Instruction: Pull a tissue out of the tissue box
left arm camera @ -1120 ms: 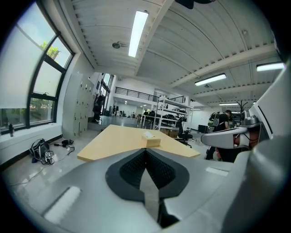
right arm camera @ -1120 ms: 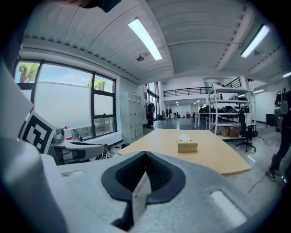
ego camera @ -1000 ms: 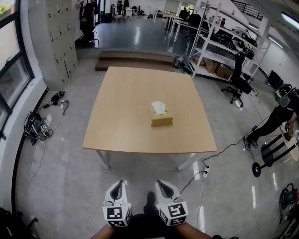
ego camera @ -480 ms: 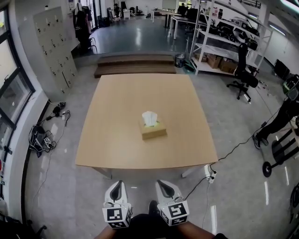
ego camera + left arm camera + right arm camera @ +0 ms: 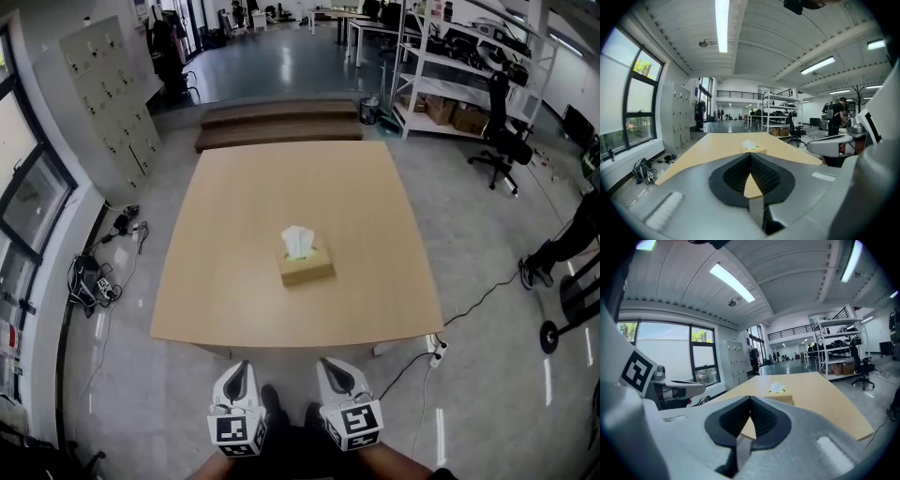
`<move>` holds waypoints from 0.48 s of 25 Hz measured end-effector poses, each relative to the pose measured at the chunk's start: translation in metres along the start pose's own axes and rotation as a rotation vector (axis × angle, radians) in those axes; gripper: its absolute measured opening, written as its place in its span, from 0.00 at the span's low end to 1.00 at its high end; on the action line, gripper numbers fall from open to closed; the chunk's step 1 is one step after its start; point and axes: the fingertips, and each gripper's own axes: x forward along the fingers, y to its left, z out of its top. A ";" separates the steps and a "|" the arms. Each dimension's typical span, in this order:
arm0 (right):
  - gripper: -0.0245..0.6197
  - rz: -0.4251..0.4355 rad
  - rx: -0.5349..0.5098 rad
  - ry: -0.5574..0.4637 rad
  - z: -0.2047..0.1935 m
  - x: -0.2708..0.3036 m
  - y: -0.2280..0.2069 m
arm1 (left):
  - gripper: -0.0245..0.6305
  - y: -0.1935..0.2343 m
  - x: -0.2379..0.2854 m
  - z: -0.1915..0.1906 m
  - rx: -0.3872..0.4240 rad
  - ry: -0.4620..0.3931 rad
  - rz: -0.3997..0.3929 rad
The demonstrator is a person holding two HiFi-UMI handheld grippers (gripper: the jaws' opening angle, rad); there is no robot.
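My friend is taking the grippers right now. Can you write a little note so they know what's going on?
Left hand-held gripper: shut, empty, held low, short of the table.
Right hand-held gripper: the same.
Tissue box: mid-table, one tissue sticking up from its top.
Done: nothing yet; neither gripper touches the box.
Left to do: reach in, open one gripper, pinch the tissue, pull it out.

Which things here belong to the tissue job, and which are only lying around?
For the job: tissue box, tissue standing out of it, table under it, left claw and right claw (both shut, empty).
Only around: office chair, shelf rack, lockers, cables on the floor.
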 end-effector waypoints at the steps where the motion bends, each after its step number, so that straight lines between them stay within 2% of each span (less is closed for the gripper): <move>1: 0.03 -0.005 0.004 0.000 0.000 0.002 -0.003 | 0.07 0.000 0.005 0.000 0.003 0.004 -0.005; 12: 0.03 -0.116 0.018 0.040 0.008 0.028 -0.034 | 0.07 -0.001 0.069 0.014 0.006 -0.001 -0.117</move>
